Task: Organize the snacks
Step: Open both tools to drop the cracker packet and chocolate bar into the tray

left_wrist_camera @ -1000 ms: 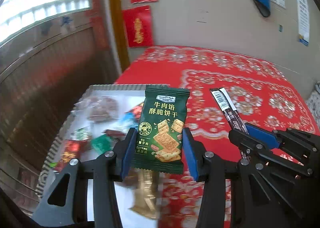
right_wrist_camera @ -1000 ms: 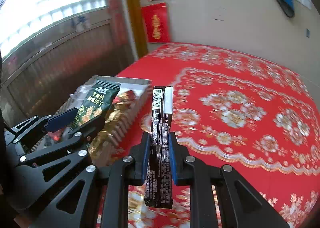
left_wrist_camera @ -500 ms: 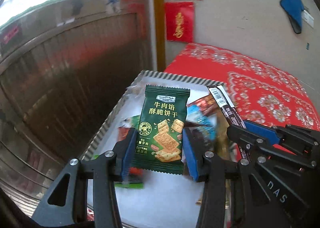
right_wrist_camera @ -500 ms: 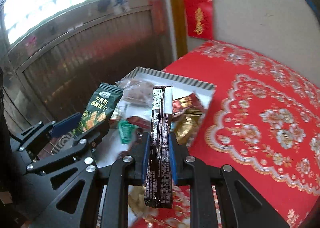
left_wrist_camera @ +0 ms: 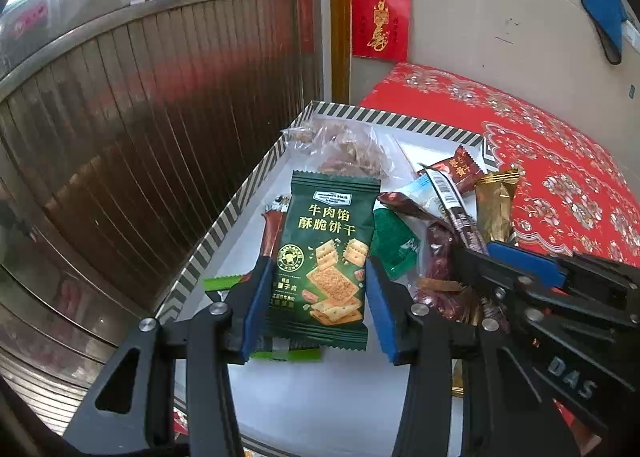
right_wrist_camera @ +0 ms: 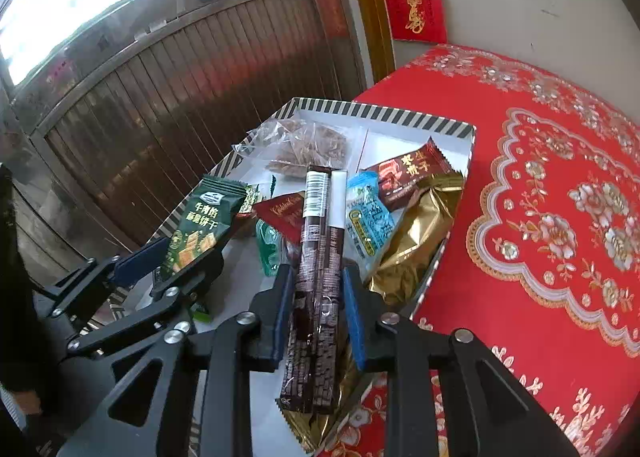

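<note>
A white tray with a striped rim (left_wrist_camera: 224,225) (right_wrist_camera: 400,115) holds several snack packets. My left gripper (left_wrist_camera: 316,297) hangs over the tray's near left part, shut on a green cracker packet (left_wrist_camera: 326,257) (right_wrist_camera: 204,225) that stands upright between the blue pads. My right gripper (right_wrist_camera: 318,297) is over the tray's right side. Its jaws are opening, and a long dark brown snack stick (right_wrist_camera: 320,257) (left_wrist_camera: 450,205) still stands between them with a thin gap at the pads. The two grippers are side by side, the right gripper (left_wrist_camera: 504,257) just right of the left one.
In the tray lie a clear bag of brown snacks (right_wrist_camera: 312,145), a red-brown packet (right_wrist_camera: 412,169), a blue-white packet (right_wrist_camera: 366,217) and a gold packet (right_wrist_camera: 416,241). A red patterned tablecloth (right_wrist_camera: 540,217) spreads to the right. A slatted wooden door (left_wrist_camera: 140,137) stands close on the left.
Both grippers have swung left and a little down, from over the red cloth to over the tray. The right jaws have widened slightly around the stick.
</note>
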Tool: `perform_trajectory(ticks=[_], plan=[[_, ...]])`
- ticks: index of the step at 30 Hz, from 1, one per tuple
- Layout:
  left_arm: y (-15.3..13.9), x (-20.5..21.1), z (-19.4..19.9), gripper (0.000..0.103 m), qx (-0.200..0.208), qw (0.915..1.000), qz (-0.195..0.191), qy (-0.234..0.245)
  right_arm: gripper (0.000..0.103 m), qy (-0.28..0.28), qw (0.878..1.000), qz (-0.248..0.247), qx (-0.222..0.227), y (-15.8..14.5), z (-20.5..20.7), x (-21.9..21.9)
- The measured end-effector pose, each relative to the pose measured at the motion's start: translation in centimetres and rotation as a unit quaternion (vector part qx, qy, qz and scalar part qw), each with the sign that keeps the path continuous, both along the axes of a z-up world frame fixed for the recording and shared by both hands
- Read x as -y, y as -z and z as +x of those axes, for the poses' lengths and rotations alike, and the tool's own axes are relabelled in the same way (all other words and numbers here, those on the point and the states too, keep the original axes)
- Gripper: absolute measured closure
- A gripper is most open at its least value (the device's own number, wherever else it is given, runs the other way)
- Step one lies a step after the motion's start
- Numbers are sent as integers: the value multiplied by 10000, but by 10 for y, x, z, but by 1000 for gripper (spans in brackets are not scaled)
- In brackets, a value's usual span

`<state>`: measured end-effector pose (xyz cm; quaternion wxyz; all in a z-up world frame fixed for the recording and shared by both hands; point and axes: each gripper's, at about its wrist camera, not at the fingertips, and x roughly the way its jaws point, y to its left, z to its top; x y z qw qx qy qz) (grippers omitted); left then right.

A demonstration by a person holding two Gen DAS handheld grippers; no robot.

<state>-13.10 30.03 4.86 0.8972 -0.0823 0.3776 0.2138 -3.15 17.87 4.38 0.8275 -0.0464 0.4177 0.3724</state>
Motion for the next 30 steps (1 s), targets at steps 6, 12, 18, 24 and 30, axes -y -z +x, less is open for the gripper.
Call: perform_trajectory(ticks=[6,12,18,24,30], plan=[[0,-4,-9,25,246,9991,-16,-333,58,90,9990,62,442,-12,-16,11],[-9,6,-23,12,562,9971,254,-437,35,342,9931,204,1099,-24,-36,34],[-16,20,-37,6,804,9949,443,-415,22,713,9846,179,1585,-25,-51,53],[-16,26,-45,5,841,9941,546,-403,22,829,9816,136,1716,-19,-57,58],[-15,26,-51,5,798,9942,573,-427,22,838,9813,128,1728,-17,-59,58]])
